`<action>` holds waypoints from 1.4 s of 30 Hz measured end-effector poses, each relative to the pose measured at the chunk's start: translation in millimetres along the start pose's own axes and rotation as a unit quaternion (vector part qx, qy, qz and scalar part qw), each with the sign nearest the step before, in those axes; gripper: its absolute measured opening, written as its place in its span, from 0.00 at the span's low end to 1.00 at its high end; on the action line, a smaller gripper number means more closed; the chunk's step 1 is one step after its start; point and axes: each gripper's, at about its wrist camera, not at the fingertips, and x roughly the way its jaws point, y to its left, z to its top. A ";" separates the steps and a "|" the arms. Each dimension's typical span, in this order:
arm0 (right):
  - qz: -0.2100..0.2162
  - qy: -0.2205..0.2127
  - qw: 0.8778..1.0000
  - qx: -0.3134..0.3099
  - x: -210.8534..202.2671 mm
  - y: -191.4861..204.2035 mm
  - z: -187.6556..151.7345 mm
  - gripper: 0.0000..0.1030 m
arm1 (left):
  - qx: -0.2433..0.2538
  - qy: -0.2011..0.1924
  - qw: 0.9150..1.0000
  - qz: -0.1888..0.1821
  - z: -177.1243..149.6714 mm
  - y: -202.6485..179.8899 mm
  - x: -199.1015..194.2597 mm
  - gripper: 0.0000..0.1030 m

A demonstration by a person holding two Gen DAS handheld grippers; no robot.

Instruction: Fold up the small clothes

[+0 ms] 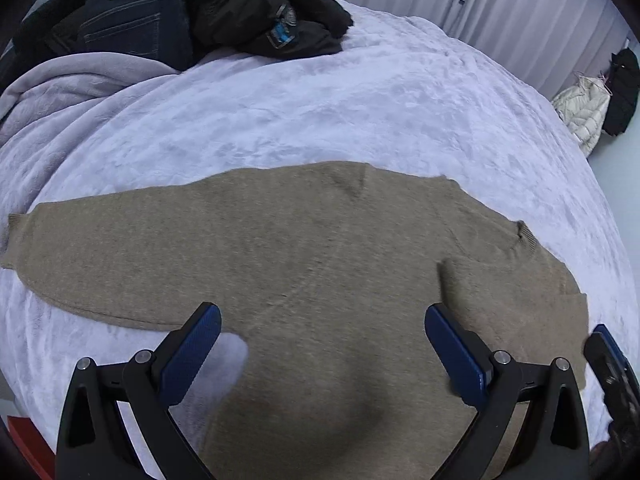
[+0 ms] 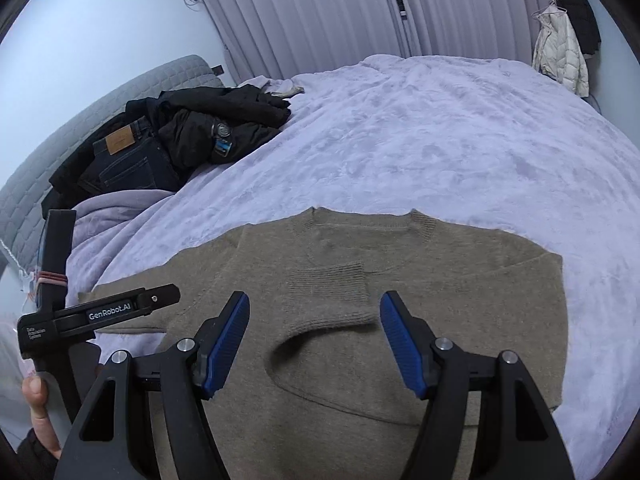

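Tan knit sweater (image 2: 400,280) lay flat on a lavender bedspread (image 2: 440,140), 1 sleeve folded across its chest, left gripper (image 1: 323,342) and right gripper (image 2: 315,334) hovered above it, both spread wide and empty, jeans (image 2: 128,160) and black jacket (image 2: 224,120) beyond the sweater.

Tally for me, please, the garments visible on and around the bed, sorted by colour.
Tan: 1, the sweater
Dark blue: 1, the jeans
Black: 2, the jacket on the bed and the hanging coat
White: 1, the hanging puffer jacket
Total: 5
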 end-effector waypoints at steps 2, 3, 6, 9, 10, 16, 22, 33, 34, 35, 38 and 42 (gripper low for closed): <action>-0.081 0.018 0.996 -0.024 5.4 -10.8 -3.7 0.69 | 0.029 0.008 1.000 -0.009 -7.7 -26.4 1.5 0.99; -0.138 0.032 0.989 -0.045 11.6 -16.1 -6.3 0.69 | 0.048 0.007 0.999 -0.003 -12.8 -42.8 3.1 0.99; -0.263 0.061 0.959 -0.090 24.7 -41.3 -16.3 0.69 | 0.102 0.016 0.995 0.007 -29.2 -95.8 18.7 0.99; -0.196 0.110 0.974 -0.038 33.4 -72.3 -28.9 0.69 | 0.152 0.025 0.987 0.052 -42.3 -137.4 46.2 0.99; -0.175 0.127 0.976 -0.027 38.8 -79.4 -35.8 0.69 | 0.157 0.027 0.984 0.078 -43.0 -140.8 54.8 0.99; -0.179 0.104 0.977 -0.051 43.9 -77.7 -54.8 0.73 | 0.024 0.063 0.995 0.072 -29.1 -69.2 64.3 1.00; -0.187 0.074 0.978 -0.061 47.0 -73.9 -63.4 0.77 | -0.048 0.059 0.993 0.089 -30.9 -8.9 42.8 1.00; -0.188 0.072 0.978 -0.058 44.0 -73.4 -59.6 0.77 | 0.070 0.027 0.996 0.047 -30.6 -98.0 22.5 1.00; -0.186 0.076 0.978 -0.059 40.8 -71.3 -55.4 0.78 | 0.089 0.022 0.995 0.050 -31.2 -110.0 26.2 1.00; -0.178 0.077 0.979 -0.061 37.3 -69.3 -52.0 0.78 | 0.104 0.021 0.993 0.048 -31.4 -117.9 30.8 1.00; -0.158 0.078 0.981 -0.074 37.8 -62.2 -43.7 0.78 | 0.120 0.045 0.991 0.040 -31.7 -127.5 52.7 1.00; -0.141 0.102 0.979 -0.105 63.8 -60.8 -36.3 0.78 | 0.107 0.057 0.990 0.065 -25.0 -105.9 78.1 1.00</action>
